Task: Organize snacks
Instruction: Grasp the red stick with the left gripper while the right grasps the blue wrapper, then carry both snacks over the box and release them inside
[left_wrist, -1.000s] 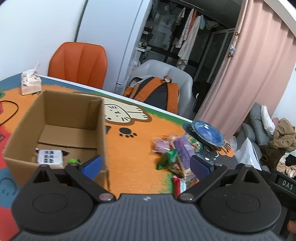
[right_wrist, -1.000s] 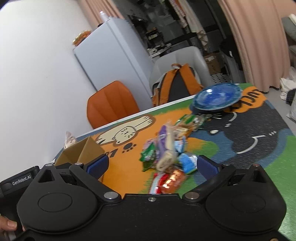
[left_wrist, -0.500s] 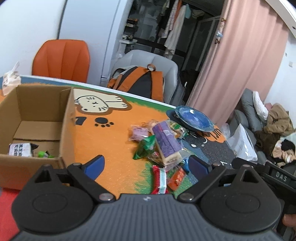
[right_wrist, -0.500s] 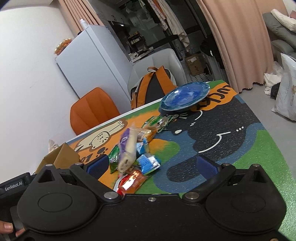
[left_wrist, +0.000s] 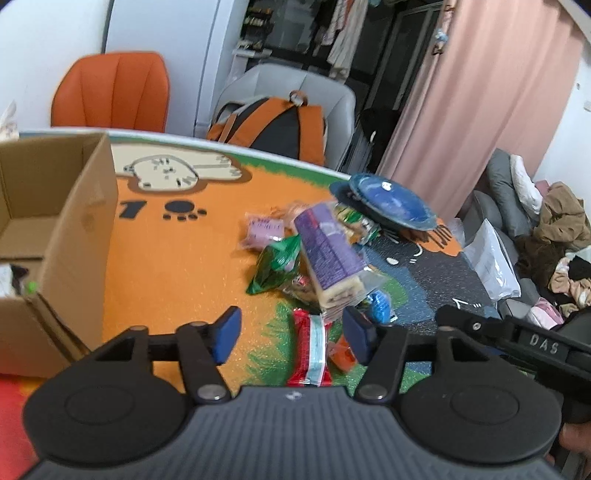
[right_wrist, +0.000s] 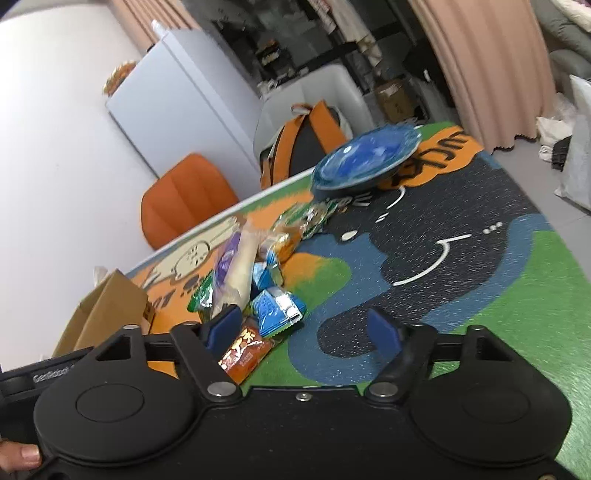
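A pile of snack packets lies on the cartoon mat. It holds a long purple packet (left_wrist: 328, 254), a green one (left_wrist: 275, 262), a pink one (left_wrist: 264, 229) and a red one (left_wrist: 310, 347). My left gripper (left_wrist: 291, 334) hovers at the pile's near edge. Its jaws are closing, the red packet lies in the gap, and the pads are clear of it. My right gripper (right_wrist: 303, 330) comes at the pile from the other side, jaws closing on nothing. A blue packet (right_wrist: 277, 306) and an orange packet (right_wrist: 243, 354) lie by its left finger. The purple packet (right_wrist: 236, 266) lies beyond.
An open cardboard box (left_wrist: 74, 240) stands left of the pile, with a few items inside. A blue plate (left_wrist: 388, 201) sits behind the snacks near the table's far edge. An orange chair (left_wrist: 110, 96) and a grey chair with a backpack (left_wrist: 273, 122) stand beyond the table.
Both grippers have dropped and come closer to the snack pile. The left view swung from the box toward the pile. Both pairs of jaws have narrowed.
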